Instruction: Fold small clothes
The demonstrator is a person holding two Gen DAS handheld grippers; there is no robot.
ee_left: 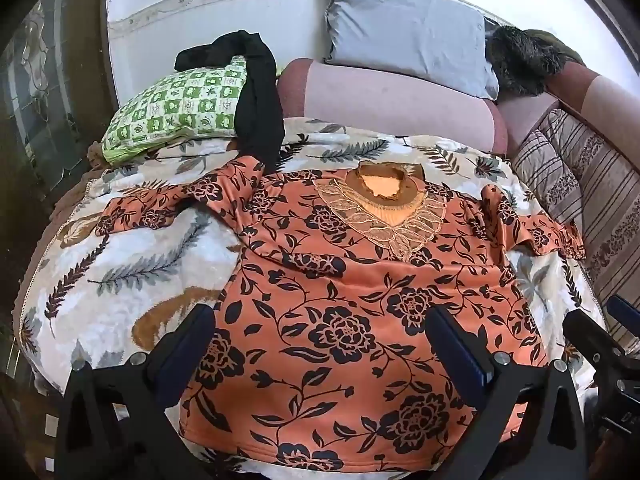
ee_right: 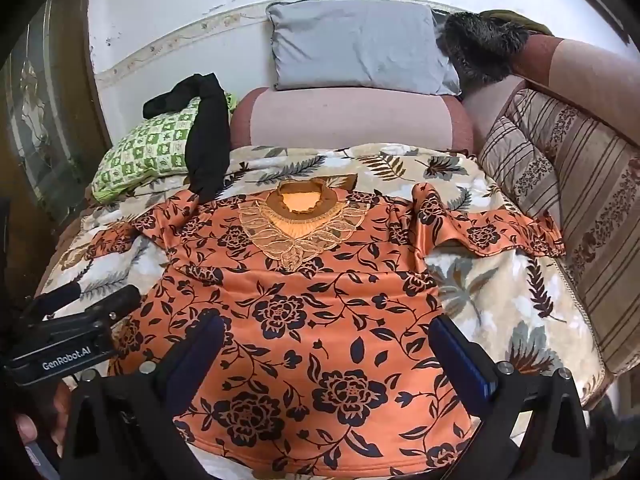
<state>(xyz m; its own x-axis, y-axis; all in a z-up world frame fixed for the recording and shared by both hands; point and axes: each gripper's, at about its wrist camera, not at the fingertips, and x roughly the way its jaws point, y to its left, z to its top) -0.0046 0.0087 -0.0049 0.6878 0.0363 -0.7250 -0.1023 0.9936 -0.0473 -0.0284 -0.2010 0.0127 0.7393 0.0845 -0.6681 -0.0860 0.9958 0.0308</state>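
Because the orange satin-like blouse with black flowers and a lace neckline (ee_left: 340,312) lies face up, spread flat on the leaf-printed bed blanket (ee_left: 120,272), it looks light, limp and slippery. Both the left hand-held gripper (ee_left: 320,344) and the right hand-held gripper (ee_right: 328,356) hover spread wide over its hem, pinching nothing. Pinching a sleeve edge or hem corner seems safest.
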